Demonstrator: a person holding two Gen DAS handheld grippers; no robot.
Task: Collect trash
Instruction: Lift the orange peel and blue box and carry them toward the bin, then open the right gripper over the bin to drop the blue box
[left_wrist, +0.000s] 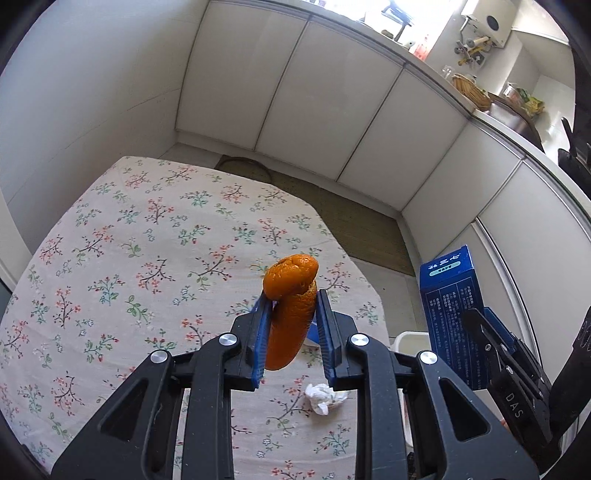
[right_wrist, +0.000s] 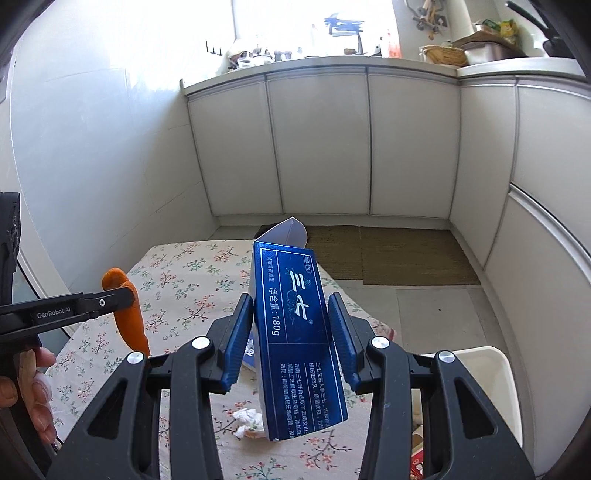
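Observation:
My left gripper (left_wrist: 291, 299) is shut on a curled orange peel (left_wrist: 290, 310) and holds it above the floral tablecloth (left_wrist: 129, 258). The peel also shows at the left of the right wrist view (right_wrist: 127, 310). My right gripper (right_wrist: 291, 306) is shut on a blue toothpaste box (right_wrist: 299, 332) with its end flap open, held up above the table. The box shows at the right of the left wrist view (left_wrist: 452, 310). A crumpled white tissue (left_wrist: 325, 398) lies on the cloth below both grippers; it also shows in the right wrist view (right_wrist: 249, 422).
A white bin (right_wrist: 495, 373) stands off the table's right edge, also seen in the left wrist view (left_wrist: 410, 339). White kitchen cabinets (right_wrist: 317, 144) line the far walls. Brown floor mats (right_wrist: 406, 254) lie beyond the table.

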